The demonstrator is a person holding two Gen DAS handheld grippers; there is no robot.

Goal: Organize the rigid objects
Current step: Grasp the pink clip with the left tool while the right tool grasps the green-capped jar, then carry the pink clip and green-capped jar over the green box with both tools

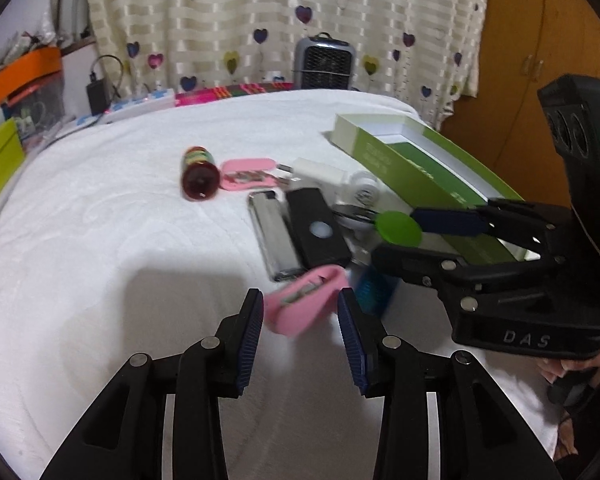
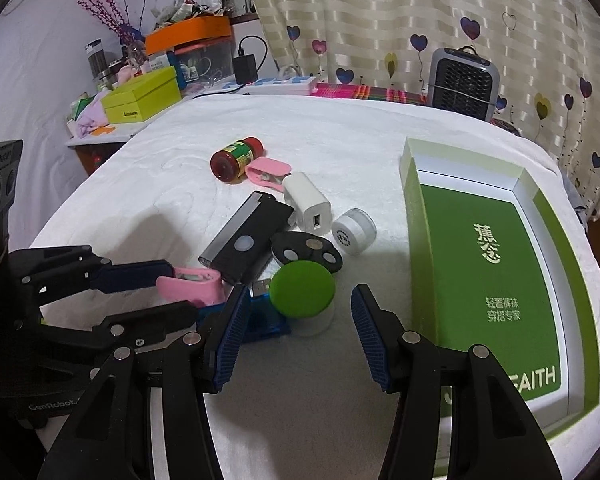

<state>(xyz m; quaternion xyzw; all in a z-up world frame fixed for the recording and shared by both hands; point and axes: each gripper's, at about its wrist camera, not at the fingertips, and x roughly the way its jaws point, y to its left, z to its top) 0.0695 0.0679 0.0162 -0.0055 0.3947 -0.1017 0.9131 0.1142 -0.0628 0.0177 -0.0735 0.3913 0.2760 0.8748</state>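
Observation:
Small objects lie clustered on a white cloth. My left gripper [image 1: 300, 312] is open, its fingers on either side of a pink clip [image 1: 306, 304] without gripping it; the clip also shows in the right wrist view [image 2: 192, 284]. My right gripper [image 2: 296, 328] is open just in front of a green-lidded jar [image 2: 302, 294], and it shows from the side in the left wrist view [image 1: 400, 240]. Around them lie a black device [image 2: 246, 240], a silver lighter [image 1: 274, 236], a blue USB item [image 2: 262, 314], a white charger [image 2: 306, 204], a white round case [image 2: 354, 230], a red bottle [image 2: 236, 158] and a second pink clip [image 2: 268, 170].
An open green box [image 2: 492, 272] lies at the right on the cloth. A small grey heater [image 2: 462, 80] and a power strip [image 2: 276, 85] stand at the far edge before a curtain. A lime box [image 2: 144, 94] and clutter fill a side table at the left.

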